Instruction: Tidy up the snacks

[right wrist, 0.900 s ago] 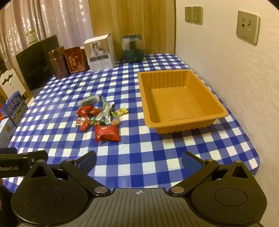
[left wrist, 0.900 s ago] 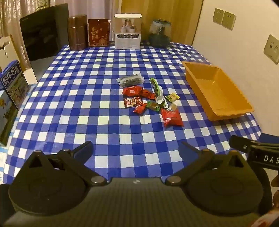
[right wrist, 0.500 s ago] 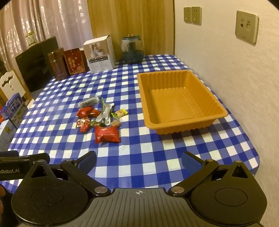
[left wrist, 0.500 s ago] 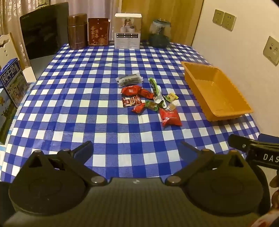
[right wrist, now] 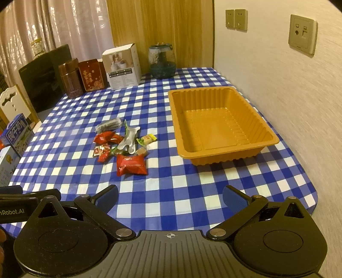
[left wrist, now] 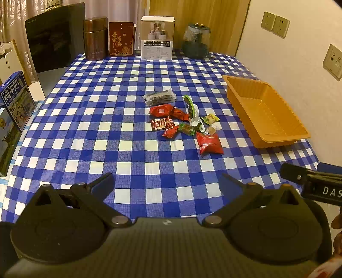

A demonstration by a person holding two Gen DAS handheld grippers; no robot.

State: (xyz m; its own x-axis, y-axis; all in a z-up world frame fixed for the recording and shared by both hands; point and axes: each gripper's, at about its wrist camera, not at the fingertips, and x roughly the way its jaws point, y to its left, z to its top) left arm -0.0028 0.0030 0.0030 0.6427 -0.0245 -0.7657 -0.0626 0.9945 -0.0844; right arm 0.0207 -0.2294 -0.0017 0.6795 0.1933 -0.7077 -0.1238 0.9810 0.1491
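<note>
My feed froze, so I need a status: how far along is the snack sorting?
Nothing is done yet: the orange ribbed plastic tray holds nothing. Nothing is in hand either: the left hand-held gripper and right hand-held gripper are both open above the near table edge. Left: the whole pile of wrapped snacks, including the large red packet, lies on the blue checked tablecloth.

Pale wall (right wrist: pixel 288 89) with sockets (right wrist: pixel 236 19), wood panel (right wrist: pixel 162 23), sheer curtains (right wrist: pixel 64 23), white chair (left wrist: pixel 9 62), warm light
</note>
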